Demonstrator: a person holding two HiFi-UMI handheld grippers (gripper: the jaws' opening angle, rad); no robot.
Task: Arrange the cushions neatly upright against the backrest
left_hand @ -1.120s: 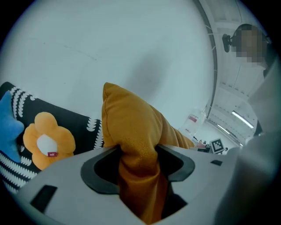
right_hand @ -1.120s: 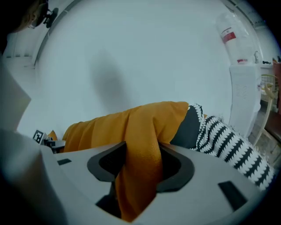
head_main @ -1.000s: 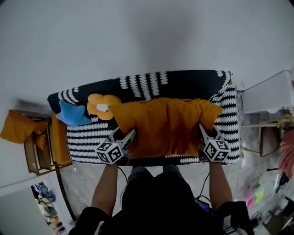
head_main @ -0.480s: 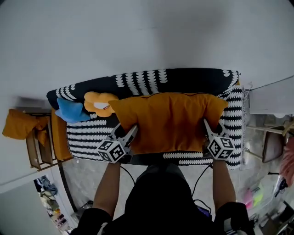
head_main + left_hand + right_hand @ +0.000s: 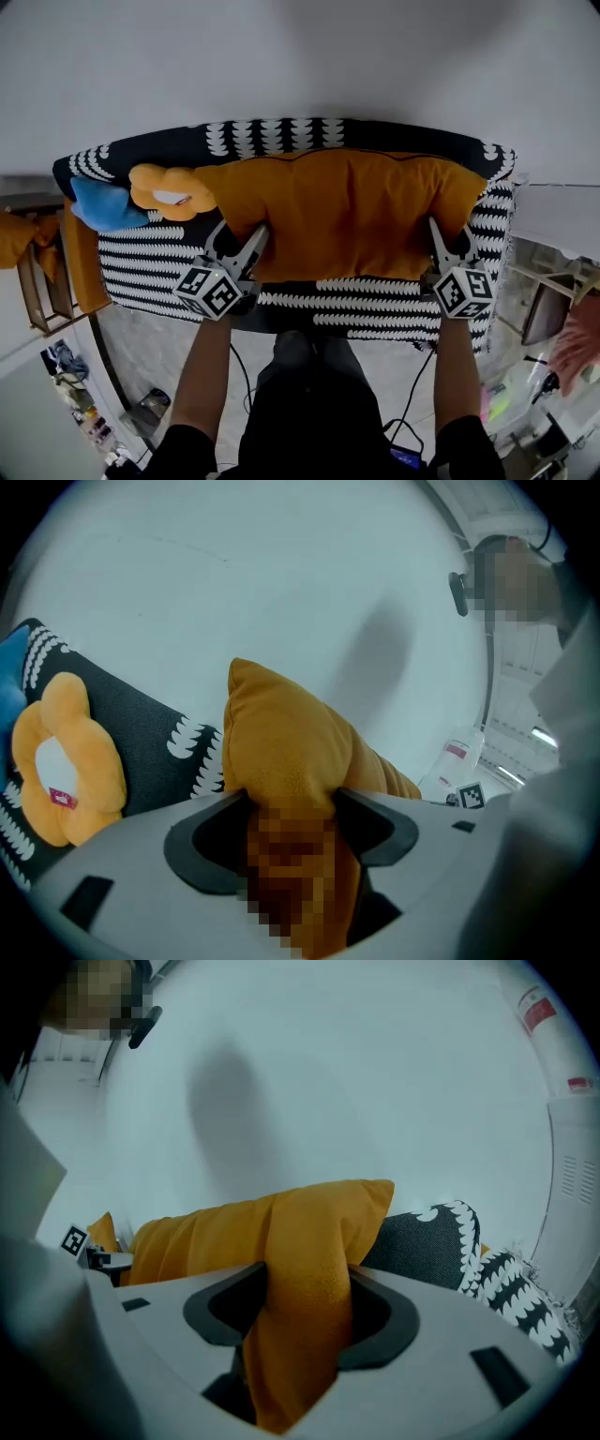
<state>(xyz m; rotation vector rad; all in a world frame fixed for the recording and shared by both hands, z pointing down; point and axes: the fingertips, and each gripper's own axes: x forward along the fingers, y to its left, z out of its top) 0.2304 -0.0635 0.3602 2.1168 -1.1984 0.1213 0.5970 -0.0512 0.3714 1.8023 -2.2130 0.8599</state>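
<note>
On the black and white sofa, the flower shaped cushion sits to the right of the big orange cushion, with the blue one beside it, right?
Not quite. The flower-shaped cushion sits to the left of the big orange cushion, not the right; the head view shows this. The rest holds: both are on the black and white sofa, and the blue cushion is beside the flower.

Plain white wall (image 5: 300, 56) at back, evenly lit, faint grey shadow patch on it in both gripper views. Sofa (image 5: 375, 317) in black-and-white patterned cover along wall. Grey mottled floor (image 5: 155, 342) in front. Wooden rack (image 5: 37, 295) left of sofa, orange cloth (image 5: 14, 234) draped over it. White cabinet (image 5: 562, 220) right of sofa, wooden frame (image 5: 542, 314) near it on floor. Colourful clutter (image 5: 80, 422) on floor at lower left, too small to tell.
</note>
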